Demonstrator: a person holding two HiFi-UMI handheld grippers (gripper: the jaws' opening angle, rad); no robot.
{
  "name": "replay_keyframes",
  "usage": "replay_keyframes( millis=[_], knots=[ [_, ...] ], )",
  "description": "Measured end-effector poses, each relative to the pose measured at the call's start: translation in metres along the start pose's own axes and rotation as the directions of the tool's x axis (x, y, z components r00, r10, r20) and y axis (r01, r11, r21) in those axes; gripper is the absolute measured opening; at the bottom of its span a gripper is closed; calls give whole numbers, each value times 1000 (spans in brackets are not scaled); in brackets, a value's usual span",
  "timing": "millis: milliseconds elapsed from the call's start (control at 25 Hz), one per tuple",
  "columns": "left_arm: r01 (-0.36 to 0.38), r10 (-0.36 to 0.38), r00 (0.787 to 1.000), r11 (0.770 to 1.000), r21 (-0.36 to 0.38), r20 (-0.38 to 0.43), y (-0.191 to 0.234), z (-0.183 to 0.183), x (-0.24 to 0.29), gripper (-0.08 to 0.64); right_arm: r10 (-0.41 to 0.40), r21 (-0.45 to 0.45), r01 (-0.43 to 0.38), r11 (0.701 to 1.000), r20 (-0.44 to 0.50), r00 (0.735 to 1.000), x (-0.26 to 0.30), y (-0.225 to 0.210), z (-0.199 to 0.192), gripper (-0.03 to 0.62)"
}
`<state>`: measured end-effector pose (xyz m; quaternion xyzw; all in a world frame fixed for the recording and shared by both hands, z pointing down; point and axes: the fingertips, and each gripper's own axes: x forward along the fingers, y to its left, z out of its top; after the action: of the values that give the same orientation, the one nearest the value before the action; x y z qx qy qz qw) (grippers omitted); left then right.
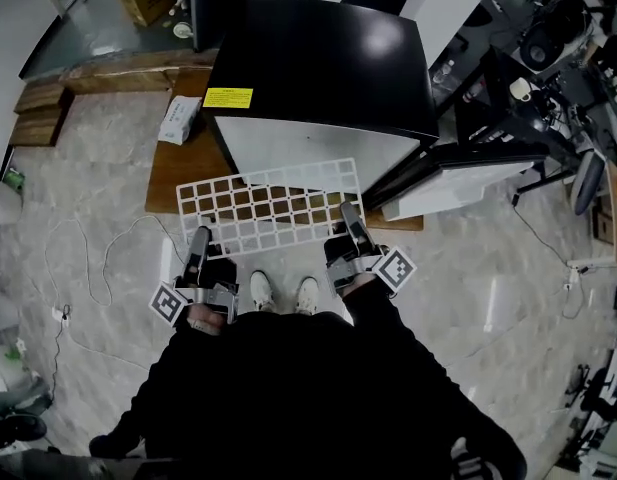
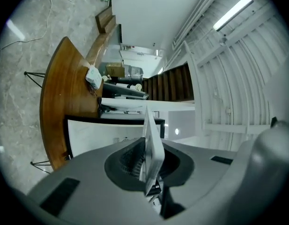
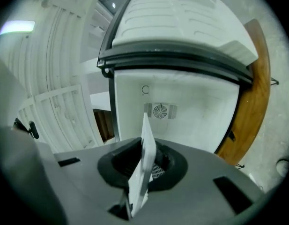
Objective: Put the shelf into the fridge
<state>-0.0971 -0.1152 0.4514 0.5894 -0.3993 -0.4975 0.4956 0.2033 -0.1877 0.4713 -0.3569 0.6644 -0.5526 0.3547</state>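
A white grid shelf [image 1: 273, 206] is held flat in front of the black fridge [image 1: 323, 58], whose door [image 1: 458, 183] stands swung open to the right. My left gripper [image 1: 200, 238] is shut on the shelf's near left edge, and my right gripper [image 1: 350, 213] is shut on its near right edge. In the left gripper view the shelf [image 2: 151, 144] shows edge-on between the jaws. The right gripper view has the shelf [image 3: 145, 163] clamped the same way, with the fridge's white inside [image 3: 191, 121] and its back fan [image 3: 159, 110] straight ahead.
The fridge stands on a low wooden platform [image 1: 178, 158] with a white packet [image 1: 180, 118] on it. Cables [image 1: 98, 268] trail over the marble floor at the left. The person's shoes [image 1: 283, 293] are just below the shelf. Cluttered desks [image 1: 568, 58] fill the right side.
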Motion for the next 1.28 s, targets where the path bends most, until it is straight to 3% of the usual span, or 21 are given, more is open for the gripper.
replay_keyframes(
  millis=[240,520,1280],
  knots=[
    [-64,67,981,998,27,-182,17,-38,41,31,-88,9,88,996,171,981,-45,-11,36,37],
    [-107,111,955,994,28,-277,30,-57,83,31,-114,0,119,993,262,958,-54,-11,65,37],
    [-148,140,952,989,-6,-273,48,-51,118,31,-138,9,141,990,289,948,-22,-24,83,37]
  ],
)
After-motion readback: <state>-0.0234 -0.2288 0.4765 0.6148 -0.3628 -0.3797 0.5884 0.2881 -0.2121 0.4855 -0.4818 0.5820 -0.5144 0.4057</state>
